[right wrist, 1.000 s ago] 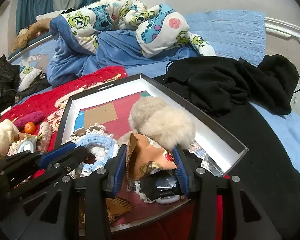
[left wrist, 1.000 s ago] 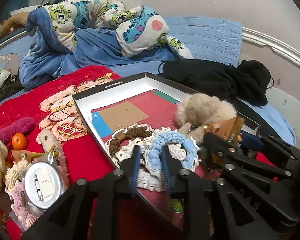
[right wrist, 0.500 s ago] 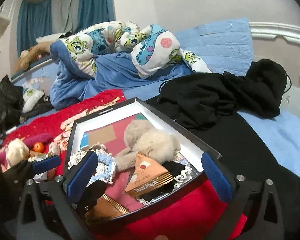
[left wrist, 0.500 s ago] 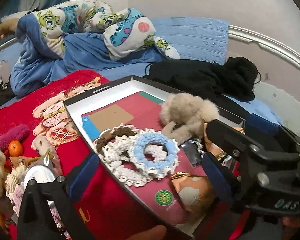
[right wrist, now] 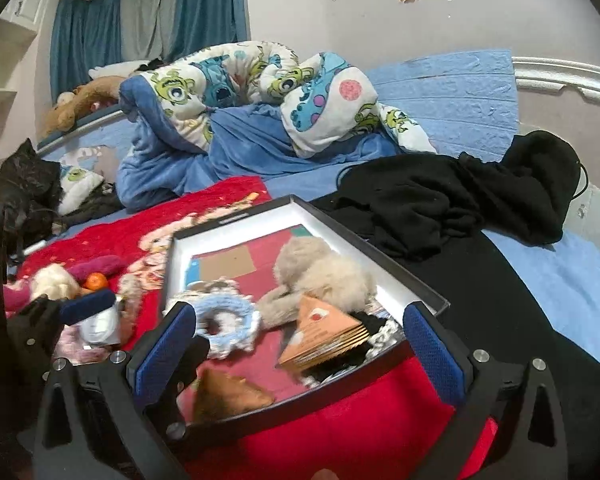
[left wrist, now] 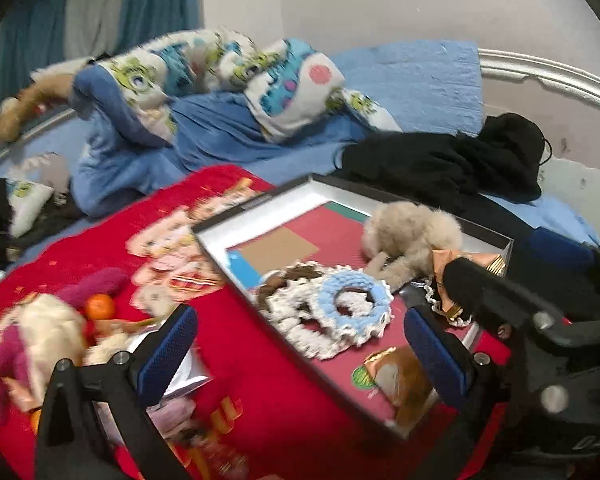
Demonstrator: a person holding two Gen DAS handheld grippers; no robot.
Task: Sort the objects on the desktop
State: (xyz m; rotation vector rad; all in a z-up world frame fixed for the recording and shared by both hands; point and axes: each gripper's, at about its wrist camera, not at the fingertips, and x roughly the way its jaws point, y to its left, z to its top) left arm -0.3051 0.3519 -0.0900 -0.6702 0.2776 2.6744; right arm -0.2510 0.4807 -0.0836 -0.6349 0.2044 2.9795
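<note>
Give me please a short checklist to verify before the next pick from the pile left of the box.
1. Left gripper open and empty: ok, jaws just opened.
2. Right gripper open and empty: ok, jaws just opened.
3. Blue crochet ring lies inside the box: ok.
4. Orange triangular packet lies inside the box: ok.
5. Tangerine still outside the box: ok, reachable.
6. Pile by the tangerine sharp enough to choose from: cannot tell, blurred.
</note>
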